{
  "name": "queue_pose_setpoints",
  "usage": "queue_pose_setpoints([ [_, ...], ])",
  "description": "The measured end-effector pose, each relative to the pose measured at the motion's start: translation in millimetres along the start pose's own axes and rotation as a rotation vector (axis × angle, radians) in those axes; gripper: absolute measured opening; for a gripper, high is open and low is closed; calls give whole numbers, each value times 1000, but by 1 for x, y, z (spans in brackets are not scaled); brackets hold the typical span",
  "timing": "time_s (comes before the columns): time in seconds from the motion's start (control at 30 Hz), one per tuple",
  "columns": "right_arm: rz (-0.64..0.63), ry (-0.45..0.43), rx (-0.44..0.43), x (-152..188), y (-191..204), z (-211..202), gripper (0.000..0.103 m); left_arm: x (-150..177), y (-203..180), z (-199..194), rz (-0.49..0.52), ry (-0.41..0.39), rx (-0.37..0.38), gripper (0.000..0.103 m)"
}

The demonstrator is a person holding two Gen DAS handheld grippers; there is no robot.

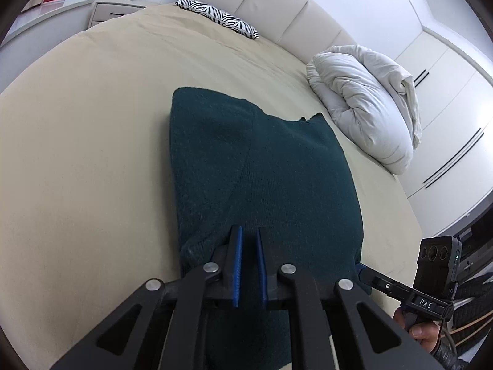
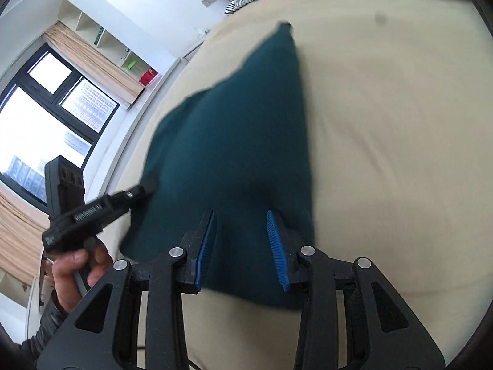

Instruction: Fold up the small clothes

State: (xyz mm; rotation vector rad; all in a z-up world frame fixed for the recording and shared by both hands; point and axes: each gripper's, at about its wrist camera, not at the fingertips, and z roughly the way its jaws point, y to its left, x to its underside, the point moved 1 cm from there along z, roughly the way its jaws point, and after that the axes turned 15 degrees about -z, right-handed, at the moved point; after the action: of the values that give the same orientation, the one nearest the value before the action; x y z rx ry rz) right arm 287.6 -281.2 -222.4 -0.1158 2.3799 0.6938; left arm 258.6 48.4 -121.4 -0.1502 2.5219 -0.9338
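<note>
A dark green knit garment lies folded on the beige bed sheet. My left gripper is over its near edge with the blue pads a narrow gap apart and nothing visibly pinched between them. The right gripper shows at the lower right of the left wrist view, touching the garment's near right corner. In the right wrist view the garment fills the centre. My right gripper is open, its blue pads spread over the garment's near part. The left gripper touches the garment's left edge.
A rolled white duvet lies at the right of the bed. A zebra-print pillow sits by the padded headboard. White wardrobes stand at the right. A window and shelves are to the left.
</note>
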Motion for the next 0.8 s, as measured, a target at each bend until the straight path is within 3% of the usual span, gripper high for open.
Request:
queue_pose_setpoints([
  [0.1,-8,-14,-6,8,-3,-3,32,-1,1,-3,-25,6,16,11],
  [0.2,-12,6,25,-5,-4,-10,32,-5,-13,-14,24,-22,-33,14],
  [0.27,-44,-35,65,0,4,-32,35,-14,-29,-22,50,-73,-44,38],
  [0.3,-55,-54,85,-9,3,-38,39,-20,-34,-25,53,-102,-49,43],
  [0.33,-62,-70,122,-22,-1,-40,53,-27,-38,-28,55,-129,-49,49],
  [0.37,-60,-80,146,-33,-4,-39,61,-35,-41,-26,60,-141,-51,49],
  [0.53,-122,-31,221,-96,-21,-7,73,-71,-54,11,92,-137,-134,49],
  [0.63,-22,27,173,-128,-38,34,73,-80,-50,34,113,-138,-230,49],
  [0.7,45,58,122,-138,-55,54,72,-80,-41,47,113,-113,-255,49],
  [0.77,118,80,83,-141,-71,72,63,-78,-31,56,103,-100,-259,49],
  [0.8,144,91,48,-143,-76,81,46,-76,-28,57,98,-104,-247,49],
])
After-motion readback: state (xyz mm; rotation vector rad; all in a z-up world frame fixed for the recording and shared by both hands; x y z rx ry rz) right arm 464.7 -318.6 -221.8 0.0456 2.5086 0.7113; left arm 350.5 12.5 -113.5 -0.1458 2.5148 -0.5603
